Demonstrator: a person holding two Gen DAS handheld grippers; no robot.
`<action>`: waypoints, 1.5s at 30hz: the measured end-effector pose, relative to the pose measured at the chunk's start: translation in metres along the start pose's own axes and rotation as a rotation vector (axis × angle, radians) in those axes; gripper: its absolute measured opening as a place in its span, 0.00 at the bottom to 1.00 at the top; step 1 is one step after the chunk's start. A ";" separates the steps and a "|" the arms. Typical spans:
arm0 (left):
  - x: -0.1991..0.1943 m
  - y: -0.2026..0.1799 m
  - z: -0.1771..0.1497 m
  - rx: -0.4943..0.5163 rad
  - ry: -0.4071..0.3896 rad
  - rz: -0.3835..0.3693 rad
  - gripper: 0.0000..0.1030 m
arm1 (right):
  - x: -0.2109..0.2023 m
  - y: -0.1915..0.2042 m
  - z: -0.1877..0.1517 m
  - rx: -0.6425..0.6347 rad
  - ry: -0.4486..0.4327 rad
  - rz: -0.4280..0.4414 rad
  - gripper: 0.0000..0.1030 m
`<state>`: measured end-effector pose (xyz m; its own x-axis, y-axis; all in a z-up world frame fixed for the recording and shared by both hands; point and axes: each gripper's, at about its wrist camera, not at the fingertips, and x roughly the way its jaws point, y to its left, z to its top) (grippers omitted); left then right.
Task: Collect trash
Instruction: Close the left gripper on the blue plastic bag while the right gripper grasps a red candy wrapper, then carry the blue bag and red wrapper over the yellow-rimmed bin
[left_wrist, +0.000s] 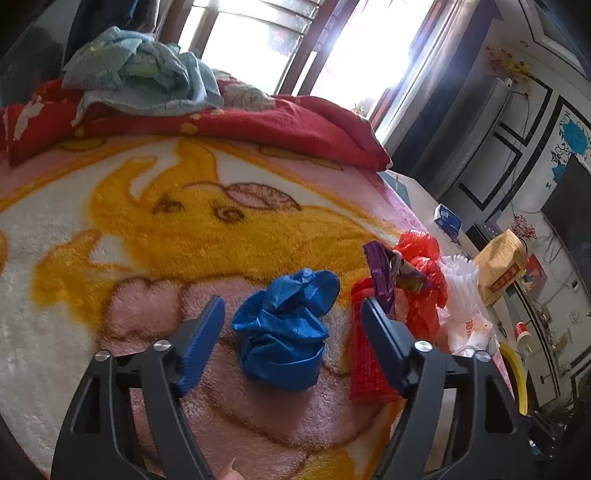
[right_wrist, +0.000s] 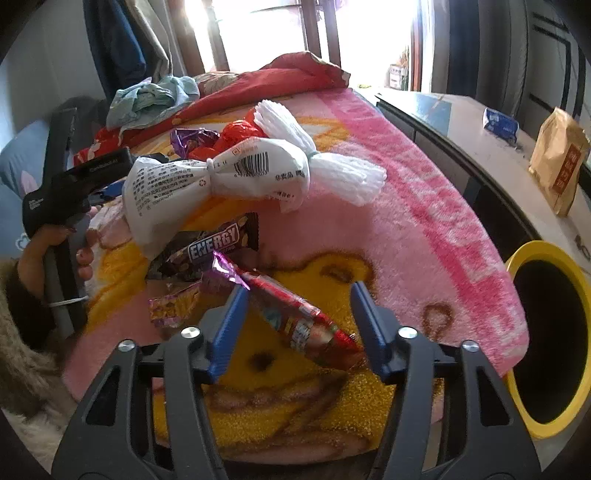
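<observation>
My left gripper (left_wrist: 291, 314) is open just above the blanket, its jaws on either side of a crumpled blue plastic bag (left_wrist: 288, 328). To its right lie a red plastic bag (left_wrist: 417, 288) and a purple wrapper (left_wrist: 380, 266). My right gripper (right_wrist: 295, 299) is open around a red snack wrapper (right_wrist: 295, 321) lying on the bed. Beyond it lie a purple wrapper (right_wrist: 177, 302), an "ENERGY" bar wrapper (right_wrist: 210, 247), a white printed bag (right_wrist: 221, 177) and white foam netting (right_wrist: 343, 177). A yellow-rimmed bin (right_wrist: 546, 339) stands at the bed's right edge. The left gripper and its hand also show in the right wrist view (right_wrist: 74, 177).
The bed carries a pink and yellow cartoon blanket (left_wrist: 184, 229), a red quilt (left_wrist: 295, 125) and a light blue cloth heap (left_wrist: 140, 70) at the far end. A side counter (right_wrist: 461, 122) holds a brown paper bag (right_wrist: 561, 162) and a blue packet (right_wrist: 500, 123).
</observation>
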<state>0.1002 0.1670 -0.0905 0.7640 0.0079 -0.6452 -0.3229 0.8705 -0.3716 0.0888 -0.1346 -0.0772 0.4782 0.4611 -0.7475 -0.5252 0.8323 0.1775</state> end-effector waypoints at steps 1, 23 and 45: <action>0.002 0.000 0.000 -0.004 0.006 -0.002 0.66 | 0.001 0.000 0.000 0.003 0.005 0.006 0.38; 0.012 0.001 -0.004 -0.019 0.062 -0.055 0.17 | -0.008 -0.022 0.006 0.065 -0.012 -0.026 0.02; -0.056 -0.038 0.026 0.042 -0.118 -0.146 0.16 | -0.042 -0.052 0.021 0.181 -0.147 -0.042 0.02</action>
<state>0.0841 0.1464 -0.0231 0.8621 -0.0648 -0.5026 -0.1816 0.8864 -0.4259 0.1112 -0.1903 -0.0415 0.6013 0.4537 -0.6577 -0.3745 0.8872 0.2696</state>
